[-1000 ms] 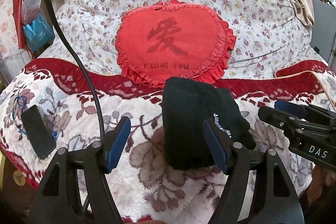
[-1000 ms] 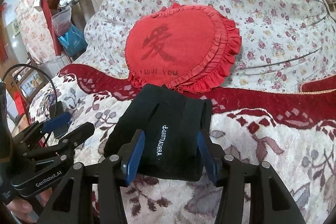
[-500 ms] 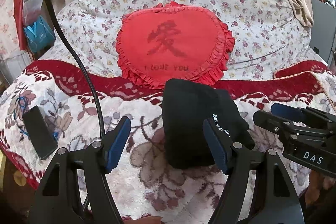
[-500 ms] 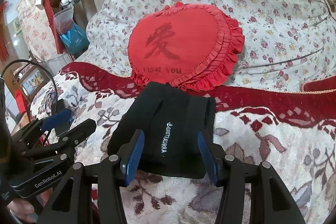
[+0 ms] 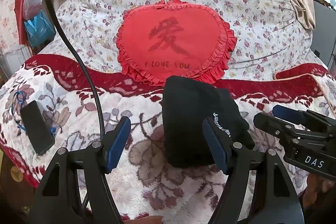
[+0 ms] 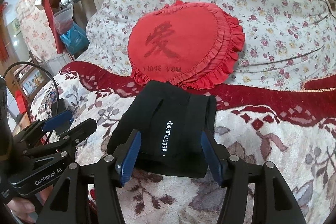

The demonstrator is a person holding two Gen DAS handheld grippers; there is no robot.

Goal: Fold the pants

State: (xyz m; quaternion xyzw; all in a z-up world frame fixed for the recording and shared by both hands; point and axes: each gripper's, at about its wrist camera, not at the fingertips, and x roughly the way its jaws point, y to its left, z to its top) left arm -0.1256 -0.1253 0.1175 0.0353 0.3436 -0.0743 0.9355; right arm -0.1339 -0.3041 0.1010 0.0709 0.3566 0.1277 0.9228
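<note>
The black pants lie folded into a compact bundle on the plush floral blanket, with white lettering along one edge. My left gripper hovers open at the bundle's left side; its right finger stands in front of the lettered edge and nothing is pinched. From the right wrist view, the pants sit between the fingers of my right gripper, whose jaws are opening; the pads stand at the near edge and do not press. Each gripper shows in the other's view: right gripper, left gripper.
A red heart-shaped cushion leans on a flowered quilt mound just behind the pants. A black phone lies at the blanket's left edge. A black cable crosses the left side. Bags hang beyond the bed at far left.
The right gripper's fingers have spread a little wider around the pants' near edge. The left gripper and the pants have stayed where they were.
</note>
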